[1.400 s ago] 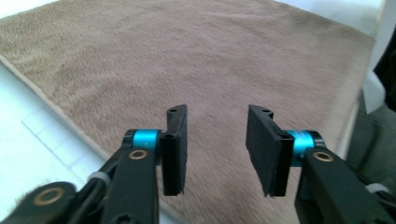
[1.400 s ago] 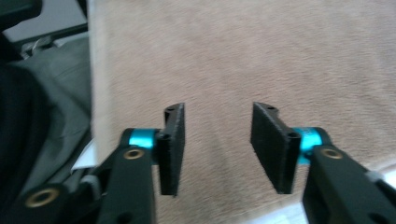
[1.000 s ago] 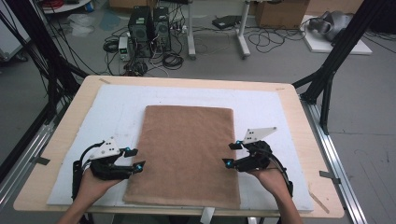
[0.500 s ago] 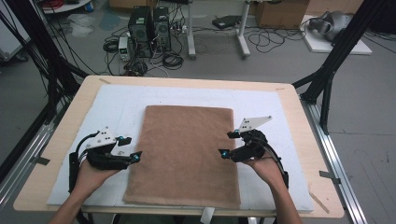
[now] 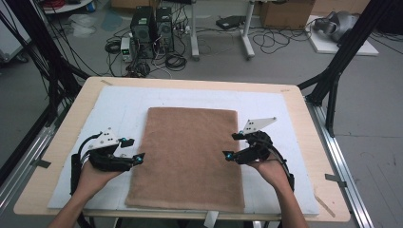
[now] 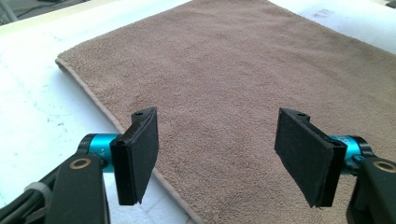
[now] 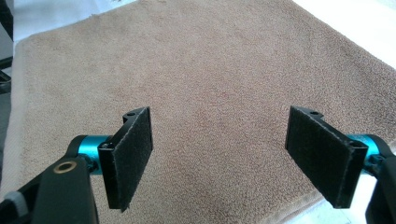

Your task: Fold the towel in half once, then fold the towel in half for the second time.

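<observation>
**Brown towel flat on the mat, both grippers poised at its long edges**

Terry cloth, brown and evenly napped, makes up the towel (image 5: 187, 159), which lies spread in a single flat rectangle on the white mat (image 5: 285, 114) covering the wooden table (image 5: 71, 111). Its surface looks smooth, with no fold or wrinkle, and a narrow hemmed border runs along the edge seen in the left gripper view (image 6: 84, 86).

The left gripper (image 5: 133, 149) hangs at the towel's left edge, the right gripper (image 5: 229, 146) at its right edge, both aimed inward over the cloth. Each pair of jaws has just been opening and now stands wide, with nothing between the pads. In the left gripper view the hem passes just under the left-hand jaw, and the cloth fills the gap ahead of both jaws. In the right gripper view (image 7: 219, 154) the towel lies beneath and beyond both jaws, its near edge showing low by the right-hand jaw.

Judged from this pose, the step in hand is the approach to a fold. The next move would call for lowering each gripper until one jaw slips under the hem, then closing on the edge.
</observation>
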Motion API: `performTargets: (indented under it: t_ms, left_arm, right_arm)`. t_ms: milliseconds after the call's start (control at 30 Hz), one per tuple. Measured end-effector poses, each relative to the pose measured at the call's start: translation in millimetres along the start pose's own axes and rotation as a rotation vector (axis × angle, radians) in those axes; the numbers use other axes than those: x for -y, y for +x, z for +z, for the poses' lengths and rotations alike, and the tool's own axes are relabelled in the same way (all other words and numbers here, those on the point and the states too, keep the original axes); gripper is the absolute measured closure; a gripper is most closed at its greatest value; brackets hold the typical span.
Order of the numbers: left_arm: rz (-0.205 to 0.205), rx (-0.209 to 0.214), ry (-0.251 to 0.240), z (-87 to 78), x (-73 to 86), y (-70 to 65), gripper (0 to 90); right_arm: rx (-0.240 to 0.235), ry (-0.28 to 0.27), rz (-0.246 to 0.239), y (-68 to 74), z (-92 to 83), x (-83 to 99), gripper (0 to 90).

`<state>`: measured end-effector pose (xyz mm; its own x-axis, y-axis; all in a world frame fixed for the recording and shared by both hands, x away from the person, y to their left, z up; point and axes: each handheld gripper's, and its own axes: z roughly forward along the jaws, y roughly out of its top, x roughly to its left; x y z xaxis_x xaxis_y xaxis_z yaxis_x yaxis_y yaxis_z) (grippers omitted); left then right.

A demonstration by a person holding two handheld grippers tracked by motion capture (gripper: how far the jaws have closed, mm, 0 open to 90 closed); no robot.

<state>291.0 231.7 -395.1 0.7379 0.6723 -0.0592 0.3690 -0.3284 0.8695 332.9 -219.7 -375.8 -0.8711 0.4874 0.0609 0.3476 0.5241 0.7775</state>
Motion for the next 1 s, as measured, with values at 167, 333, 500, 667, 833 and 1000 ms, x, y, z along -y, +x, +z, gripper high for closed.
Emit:
performTargets:
  t_ms: [167, 333, 500, 667, 833, 1000]
  left_arm:
    - [-0.003, 0.008, 0.003, 2.0, -1.3, 3.9, 32.5]
    - [0.009, 0.012, 0.023, 6.7, -2.3, 4.9, 33.8]
    - [-0.001, 0.009, 0.027, 8.6, -6.2, 8.8, 32.9]
    - [-0.007, 0.005, 0.025, 8.9, -15.6, 15.6, 32.7]
    - [-0.014, -0.009, 0.026, 11.7, -25.0, 24.0, 32.5]
    - [-0.018, -0.007, 0.036, 14.3, -28.6, 28.2, 32.9]
  right_arm:
    - [0.004, 0.000, 0.002, -1.5, 0.9, 0.9, 22.2]
    - [0.014, 0.006, 0.005, -3.0, 2.4, 3.6, 22.0]
    - [0.013, 0.009, 0.009, -4.4, 3.9, 6.5, 22.0]
    - [0.024, 0.001, 0.009, -8.8, 1.7, 4.1, 22.0]
    - [0.039, 0.011, 0.016, -17.4, 0.2, -1.7, 22.0]
    - [0.061, 0.005, 0.023, -27.2, -3.6, -13.4, 21.7]
